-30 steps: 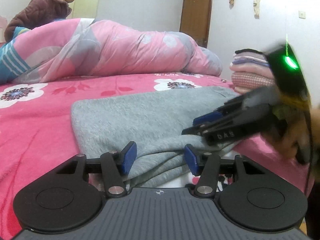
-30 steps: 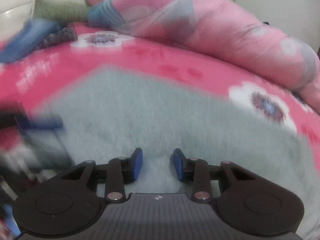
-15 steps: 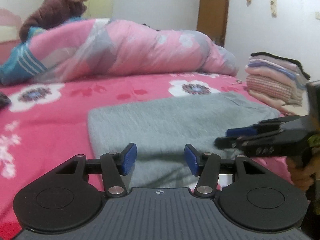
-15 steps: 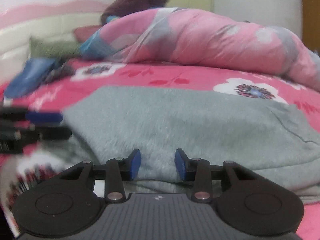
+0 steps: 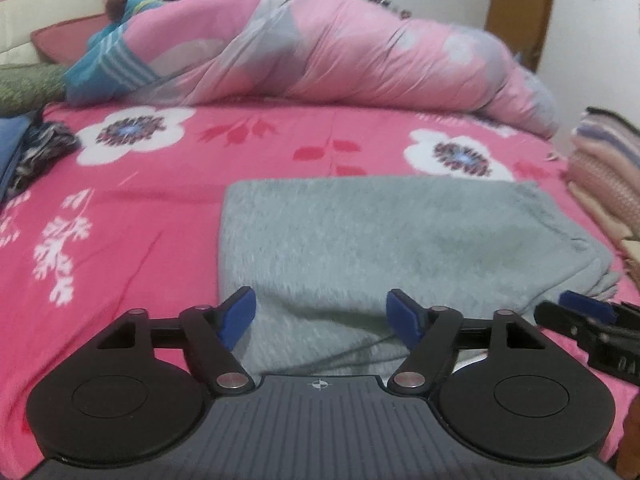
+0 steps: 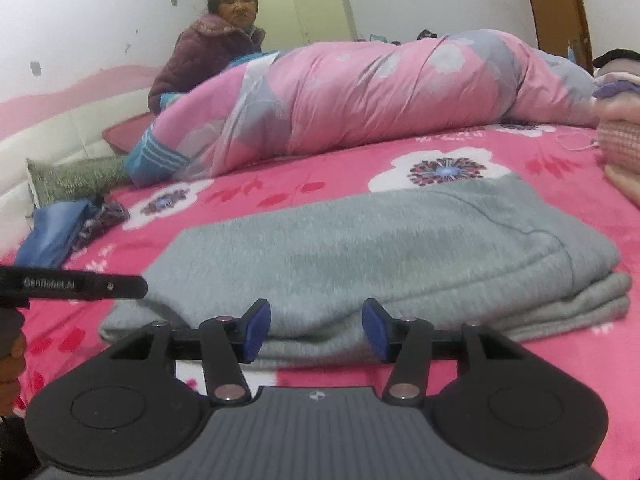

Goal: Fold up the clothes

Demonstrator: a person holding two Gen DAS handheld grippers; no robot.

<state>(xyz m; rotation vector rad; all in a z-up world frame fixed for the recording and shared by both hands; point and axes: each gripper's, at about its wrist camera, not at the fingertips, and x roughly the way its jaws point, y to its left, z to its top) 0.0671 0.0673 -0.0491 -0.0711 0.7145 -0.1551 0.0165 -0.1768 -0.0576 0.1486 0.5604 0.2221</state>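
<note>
A folded grey fleece garment (image 5: 384, 236) lies flat on the pink flowered bedspread (image 5: 120, 240); the right wrist view shows the same grey garment (image 6: 380, 248) in stacked layers. My left gripper (image 5: 322, 316) is open at its near edge, with nothing between the blue pads. My right gripper (image 6: 316, 326) is open too, just in front of the near fold. The right gripper's tip (image 5: 584, 316) shows at the lower right of the left wrist view. The left gripper (image 6: 80, 286) reaches in from the left of the right wrist view.
A rolled pink quilt (image 6: 360, 100) lies across the back of the bed, with a person (image 6: 208, 52) sitting behind it. A stack of folded clothes (image 5: 608, 176) stands at the right. Blue and dark patterned clothes (image 6: 68, 228) lie at the left.
Both grippers have drawn back from the grey garment towards the near edge and apart from each other. The garment now lies flat and folded. Both stay open.
</note>
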